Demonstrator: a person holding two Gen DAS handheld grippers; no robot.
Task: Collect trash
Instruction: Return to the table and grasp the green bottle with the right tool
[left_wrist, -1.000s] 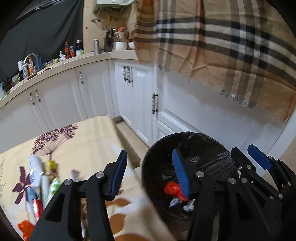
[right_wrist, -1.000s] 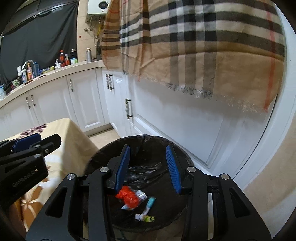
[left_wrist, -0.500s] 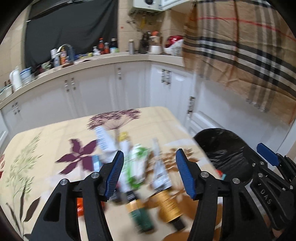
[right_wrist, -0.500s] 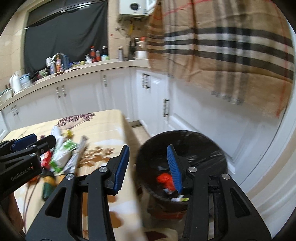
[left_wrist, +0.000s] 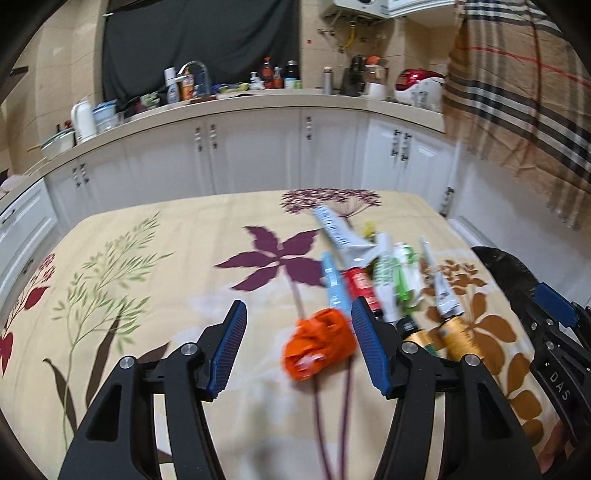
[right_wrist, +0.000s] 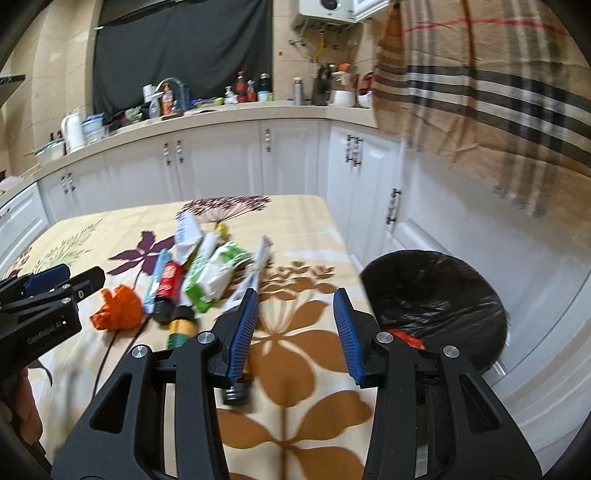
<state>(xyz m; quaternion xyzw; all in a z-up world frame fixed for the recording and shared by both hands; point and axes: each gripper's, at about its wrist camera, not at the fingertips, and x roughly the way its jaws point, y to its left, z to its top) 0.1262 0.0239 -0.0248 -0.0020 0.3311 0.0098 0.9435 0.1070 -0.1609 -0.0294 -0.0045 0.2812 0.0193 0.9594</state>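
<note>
Left gripper (left_wrist: 297, 345), black with blue ribbed pads, jaws apart and just widened, nothing pinched. Hovering above a table under a cream cloth printed with purple and brown flowers (left_wrist: 155, 266). Just ahead, between the pads but untouched: a crumpled orange plastic wrapper (left_wrist: 319, 343), scrunched into a loose ball with a white patch, lying near the middle of the table's near part.

Right gripper (right_wrist: 293, 328), same build, jaws moderately apart and empty, over the brown-flowered stretch toward the table's right edge.

Beyond the wrapper, a blurred cluster of trash fanning toward the far right corner:
- a light-blue flat tube (left_wrist: 336, 286), touching the wrapper's far side
- a red tube with a black cap (left_wrist: 362, 286), just beside it
- a green-and-white crumpled packet (left_wrist: 400, 271)
- a white tube with a gold cap (left_wrist: 445, 295), nearest the right edge
- a white and blue flattened tube (left_wrist: 338, 230), farthest back

Past the right edge, on the floor, a round black bin lined with a black bag (right_wrist: 436, 295), a red scrap visible inside. Behind, white kitchen cabinets (left_wrist: 258, 155) under a cluttered counter, and a beige plaid cloth (right_wrist: 487, 85) hanging at the right.
</note>
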